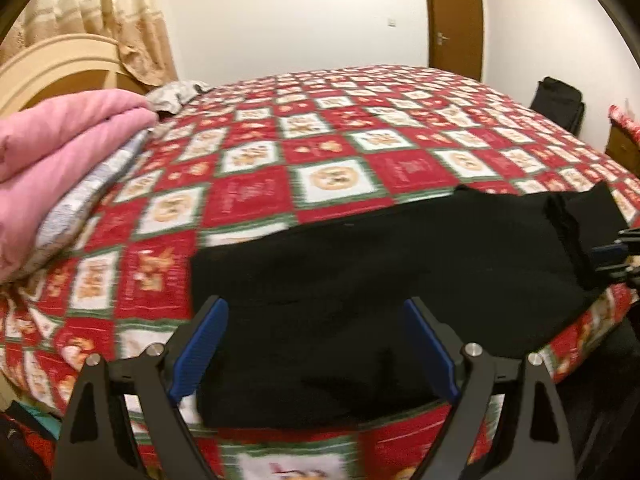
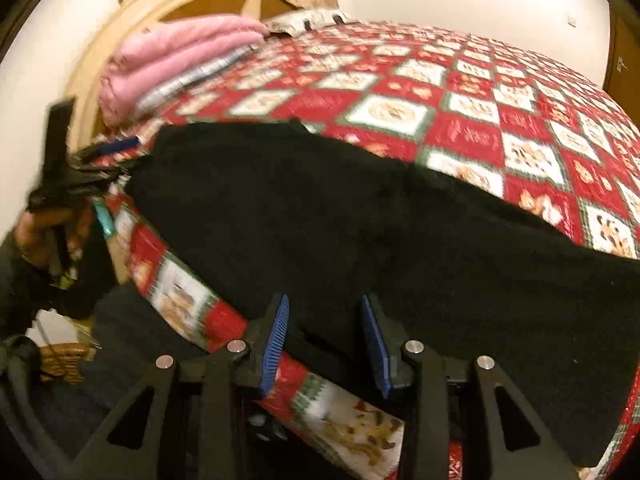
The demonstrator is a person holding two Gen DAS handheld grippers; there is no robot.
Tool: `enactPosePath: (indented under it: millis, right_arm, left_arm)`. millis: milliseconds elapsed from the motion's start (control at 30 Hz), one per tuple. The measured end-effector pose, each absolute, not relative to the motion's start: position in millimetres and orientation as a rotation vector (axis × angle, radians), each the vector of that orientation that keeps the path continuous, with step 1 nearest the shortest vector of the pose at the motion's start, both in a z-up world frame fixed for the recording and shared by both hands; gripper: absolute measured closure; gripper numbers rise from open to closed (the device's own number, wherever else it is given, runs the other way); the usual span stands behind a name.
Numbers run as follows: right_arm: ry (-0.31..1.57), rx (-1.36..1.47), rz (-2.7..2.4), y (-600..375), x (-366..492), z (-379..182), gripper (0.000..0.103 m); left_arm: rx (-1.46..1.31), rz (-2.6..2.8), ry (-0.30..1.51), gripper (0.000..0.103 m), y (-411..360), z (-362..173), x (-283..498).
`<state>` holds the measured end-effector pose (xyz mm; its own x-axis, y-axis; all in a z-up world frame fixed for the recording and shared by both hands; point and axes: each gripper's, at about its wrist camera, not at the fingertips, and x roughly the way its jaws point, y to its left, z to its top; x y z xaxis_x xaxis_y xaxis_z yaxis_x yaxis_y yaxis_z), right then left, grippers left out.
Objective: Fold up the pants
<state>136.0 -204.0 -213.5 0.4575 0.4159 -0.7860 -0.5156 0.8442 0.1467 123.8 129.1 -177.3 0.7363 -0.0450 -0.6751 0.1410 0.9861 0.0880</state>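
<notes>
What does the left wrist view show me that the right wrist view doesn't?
Only the left wrist view shows the brown door, the dark bag beyond the bed's far corner, and the right tool at the frame's right edge, too cropped to tell its state.

Only the right wrist view shows the left tool from the side, near the pants' end, and a wicker basket on the floor.

Both show the black pants along the near edge of the checked bedspread, the pink blanket, and each camera's own tool open, holding nothing.

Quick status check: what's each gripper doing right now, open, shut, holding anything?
Left gripper: open, empty, over the black pants.
Right gripper: open, empty, at the pants' near edge.
</notes>
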Motion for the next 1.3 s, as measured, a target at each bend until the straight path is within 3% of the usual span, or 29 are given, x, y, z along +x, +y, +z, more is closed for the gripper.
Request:
enactPosePath:
  millis: [100, 333, 533, 633, 800, 900, 967, 1067, 1300]
  right_arm:
    - [0.992, -0.177, 0.565, -197.7, 140.6, -230.2, 0.063]
    - [0.896, -0.149, 0.560, -197.8, 133.5, -217.4, 0.063]
    - [0.882, -0.111, 0.535, -191.7, 133.7, -217.2, 0.063]
    - [0.876, -0.136, 0.535, -185.2, 128.5, -219.3, 0.062]
    - [0.859, -0.130, 0.541, -183.6, 125.0, -218.2, 0.062]
    - [0.837, -0.122, 0.534, -184.0, 123.1, -215.2, 0.062]
    - [0.812, -0.105, 0.538, -187.4, 121.0, -209.8, 0.062]
    - [0.771, -0.087, 0.524, -194.3, 119.5, -200.7, 0.061]
    - [0.788, -0.037, 0.424, -217.7, 131.5, -200.1, 0.061]
  left_arm:
    - [0.103, -0.065, 0.736, 0.012, 149.9, -178.1, 123.8]
    - [-0.056, 0.018, 0.757, 0.012, 212.4, -193.3, 126.9]
    - [-0.156, -0.075, 0.757, 0.013, 209.2, -202.2, 131.3]
    - [-0.168, -0.103, 0.791, 0.028, 202.0, -211.5, 138.1]
    - [-0.152, -0.103, 0.801, 0.034, 194.1, -222.9, 139.4]
    - [-0.169, -0.108, 0.809, 0.055, 198.8, -218.4, 136.2]
    - [-0.195, -0.142, 0.803, 0.074, 202.9, -213.0, 133.2]
    - [-0.219, -0.189, 0.782, 0.082, 203.6, -203.4, 129.9]
    - [-0.352, -0.321, 0.714, 0.084, 204.0, -180.7, 123.6]
